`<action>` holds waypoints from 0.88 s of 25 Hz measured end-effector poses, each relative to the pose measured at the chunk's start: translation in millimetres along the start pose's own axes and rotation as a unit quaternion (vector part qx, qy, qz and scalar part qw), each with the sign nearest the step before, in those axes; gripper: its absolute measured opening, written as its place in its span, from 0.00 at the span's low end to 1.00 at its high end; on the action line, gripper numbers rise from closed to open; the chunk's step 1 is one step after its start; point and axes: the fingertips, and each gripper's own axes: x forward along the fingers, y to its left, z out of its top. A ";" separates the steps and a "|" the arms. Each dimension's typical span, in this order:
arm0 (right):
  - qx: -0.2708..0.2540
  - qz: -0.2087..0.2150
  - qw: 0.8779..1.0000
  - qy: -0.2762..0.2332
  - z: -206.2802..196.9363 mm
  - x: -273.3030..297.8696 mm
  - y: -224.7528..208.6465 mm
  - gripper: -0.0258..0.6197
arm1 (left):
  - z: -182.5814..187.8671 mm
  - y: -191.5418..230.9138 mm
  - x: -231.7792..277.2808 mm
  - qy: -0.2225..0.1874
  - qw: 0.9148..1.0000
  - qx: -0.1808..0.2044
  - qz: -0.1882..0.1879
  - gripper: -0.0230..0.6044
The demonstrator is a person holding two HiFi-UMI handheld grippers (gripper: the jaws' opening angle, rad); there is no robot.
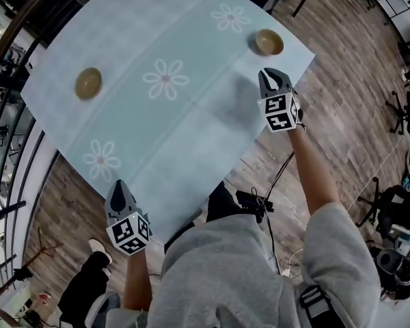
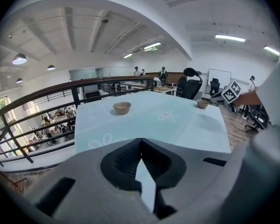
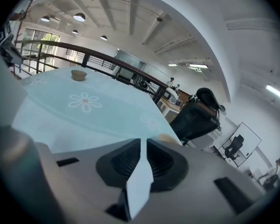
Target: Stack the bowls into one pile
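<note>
Grey sweatshirt at 6 o'clock, left gripper clenched empty at 7, right gripper clenched empty at 2 near right bowl, left bowl at 10 on counter, unstacked: reaching step, next likely needs right jaws opened onto that rim.

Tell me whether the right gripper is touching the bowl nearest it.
Apart. The head view shows a strip of tablecloth between the right gripper and the bowl; its shut jaws hold nothing.
</note>
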 end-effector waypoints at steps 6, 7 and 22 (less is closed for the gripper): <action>-0.022 -0.003 1.000 0.013 -26.8 34.4 -36.9 0.09 | 7.6 -18.9 0.3 0.009 0.999 -0.010 0.036 0.06; -0.026 0.001 1.000 0.014 -30.1 40.3 -38.8 0.09 | 7.9 -21.8 -0.7 0.011 0.999 -0.010 0.039 0.06; -0.140 0.032 0.989 0.045 -58.2 108.5 -43.8 0.09 | 7.6 -36.3 -14.1 0.037 0.995 -0.013 0.089 0.06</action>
